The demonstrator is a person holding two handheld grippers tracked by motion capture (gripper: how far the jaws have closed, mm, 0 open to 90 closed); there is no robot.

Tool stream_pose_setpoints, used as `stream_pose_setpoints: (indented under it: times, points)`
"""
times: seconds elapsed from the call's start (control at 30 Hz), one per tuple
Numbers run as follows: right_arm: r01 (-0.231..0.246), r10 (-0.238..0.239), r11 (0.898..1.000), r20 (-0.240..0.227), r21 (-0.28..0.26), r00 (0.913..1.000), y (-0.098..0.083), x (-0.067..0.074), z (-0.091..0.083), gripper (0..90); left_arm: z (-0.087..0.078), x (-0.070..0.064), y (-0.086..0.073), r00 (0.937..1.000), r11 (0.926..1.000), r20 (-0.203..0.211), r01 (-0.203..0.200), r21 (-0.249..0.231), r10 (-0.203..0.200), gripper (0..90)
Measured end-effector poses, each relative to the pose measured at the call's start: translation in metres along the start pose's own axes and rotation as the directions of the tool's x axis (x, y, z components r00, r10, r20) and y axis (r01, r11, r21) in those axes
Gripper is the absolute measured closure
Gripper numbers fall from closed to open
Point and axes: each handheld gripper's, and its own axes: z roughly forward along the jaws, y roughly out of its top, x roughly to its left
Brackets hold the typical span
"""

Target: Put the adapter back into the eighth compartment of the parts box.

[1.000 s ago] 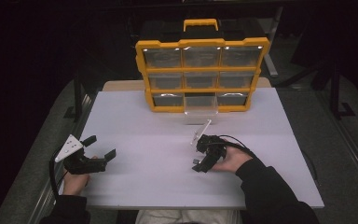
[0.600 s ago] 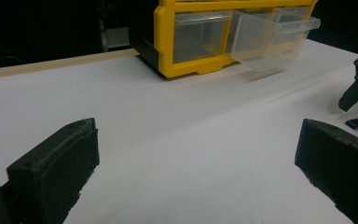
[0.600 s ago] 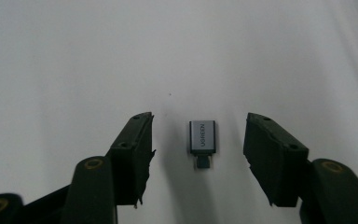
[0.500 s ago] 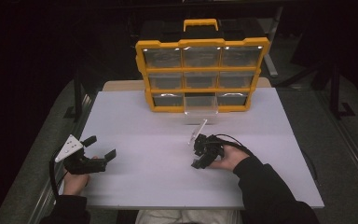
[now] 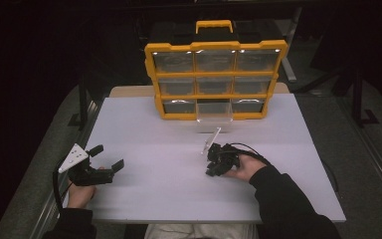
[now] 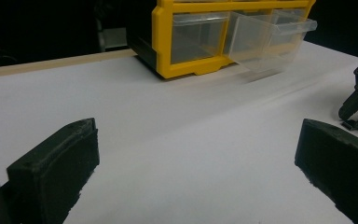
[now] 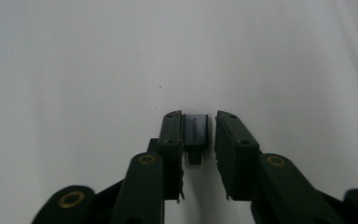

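The small dark adapter (image 7: 196, 134) carries pale lettering down its face, too tiny and soft to read for certain. It lies on the white table (image 7: 74, 70) at the centre of the right gripper view, its narrow plug end pointing toward the bottom of the frame. The right gripper (image 7: 198, 122) has just been closing and now has its jaws drawn in around the adapter; the left one touches it, while a thin sliver of light seems to remain on the other side, so a full clamp is hard to confirm. In the high view that gripper (image 5: 210, 168) sits right of centre, and the adapter itself is lost beneath the black jaws.

The left gripper (image 5: 107, 157), at lower left, has its jaws spread wide with nothing between them.

The yellow organizer (image 5: 216, 79) stands at the top centre, no label legible. Its clear drawer (image 6: 272, 39) is pulled out from the bottom row; the contents cannot be made out.
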Motion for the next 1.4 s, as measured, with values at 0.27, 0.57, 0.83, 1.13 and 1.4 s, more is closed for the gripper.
stream_pose_setpoints:
  times: [0.27, 0.57, 0.83, 1.13, 1.4]
  points:
    - [-0.003, 0.003, 1.0, -0.02, -0.005, 0.9998, -0.001, -0.002, 0.0, 74.4, 0.0, 0.0, 0.0, 1.0, 1.0, 0.006, -0.001, 0.002, 0.001, 0.0]
    - [-0.009, 0.009, 1.0, -0.027, -0.011, 0.9996, 0.0, -0.006, -0.008, 74.6, 0.0, 0.0, 0.0, 1.0, 1.0, 0.009, -0.002, 0.003, 0.002, 0.0]
    - [-0.015, 0.014, 0.999, -0.018, -0.032, 0.9997, 0.004, -0.008, -0.025, 74.6, 0.001, 0.0, 0.0, 0.9999, 1.0, 0.012, -0.002, 0.004, 0.001, 0.0]
    - [-0.012, 0.012, 0.999, 0.002, -0.053, 0.9999, 0.007, -0.013, -0.042, 74.6, 0.001, 0.0, 0.0, 0.9999, 1.0, 0.011, -0.002, 0.006, 0.002, 0.0]
    - [-0.023, 0.024, 0.997, 0.016, -0.067, 0.9996, 0.009, -0.017, -0.056, 74.6, 0.001, 0.0, 0.0, 0.9999, 1.0, 0.012, -0.003, 0.008, 0.003, 0.0]
